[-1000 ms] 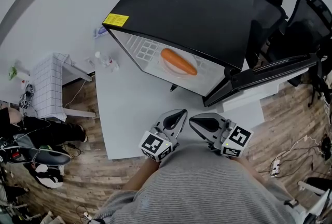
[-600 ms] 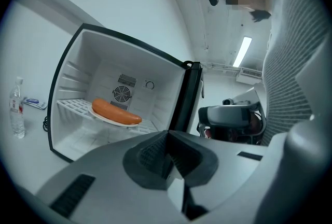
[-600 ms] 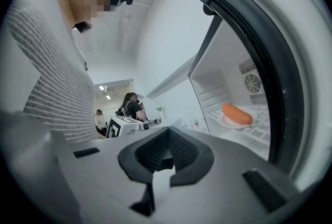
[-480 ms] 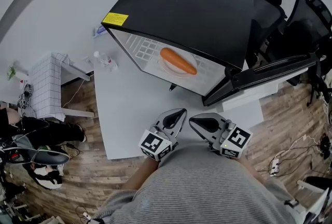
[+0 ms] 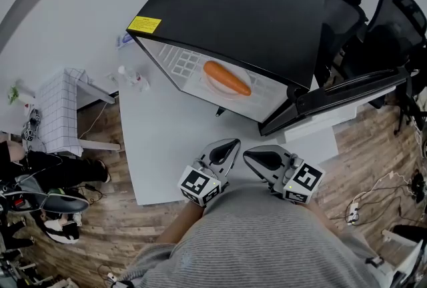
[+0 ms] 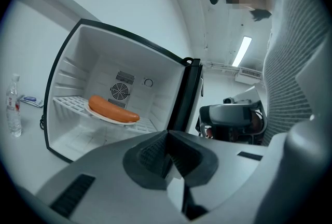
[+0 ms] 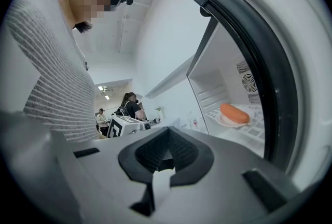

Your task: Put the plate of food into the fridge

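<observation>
A black mini fridge [image 5: 253, 7] stands on the white table [image 5: 167, 147] with its door [image 5: 347, 90] swung open to the right. On its wire shelf sits a white plate [image 5: 215, 89] that carries a long orange sausage [image 5: 227, 78]; both also show in the left gripper view as the plate [image 6: 98, 115] and the sausage [image 6: 111, 109]. My left gripper [image 5: 230, 145] and right gripper [image 5: 248, 155] hover side by side at the table's near edge, close to my body. Both are shut and empty, well short of the fridge.
A clear water bottle [image 5: 127, 73] stands on the table left of the fridge. A white tiled side table [image 5: 60, 110] is at the far left, and black office chairs [image 5: 393, 20] are behind the fridge. People [image 7: 129, 106] stand far off in the right gripper view.
</observation>
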A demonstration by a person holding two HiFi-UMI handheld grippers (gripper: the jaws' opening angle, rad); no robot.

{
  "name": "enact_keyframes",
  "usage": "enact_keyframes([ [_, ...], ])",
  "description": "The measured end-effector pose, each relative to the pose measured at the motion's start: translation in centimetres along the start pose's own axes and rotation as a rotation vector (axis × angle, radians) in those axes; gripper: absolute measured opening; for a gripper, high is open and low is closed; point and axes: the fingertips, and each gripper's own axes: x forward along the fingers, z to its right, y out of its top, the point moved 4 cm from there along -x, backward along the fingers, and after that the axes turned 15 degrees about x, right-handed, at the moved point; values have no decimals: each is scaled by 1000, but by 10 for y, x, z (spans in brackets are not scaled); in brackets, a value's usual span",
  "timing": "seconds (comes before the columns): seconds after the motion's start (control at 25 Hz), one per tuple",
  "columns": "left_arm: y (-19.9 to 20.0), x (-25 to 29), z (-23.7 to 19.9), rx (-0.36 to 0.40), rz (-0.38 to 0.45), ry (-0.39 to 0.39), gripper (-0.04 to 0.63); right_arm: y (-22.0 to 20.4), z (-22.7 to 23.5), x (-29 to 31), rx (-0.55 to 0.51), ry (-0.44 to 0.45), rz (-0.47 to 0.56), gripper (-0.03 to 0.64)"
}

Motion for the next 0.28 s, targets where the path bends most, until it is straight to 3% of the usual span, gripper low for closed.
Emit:
enact_keyframes([
  [0.28,-4,2,0,-5,-8,3,11,-1,3,0,3,1,3,12],
])
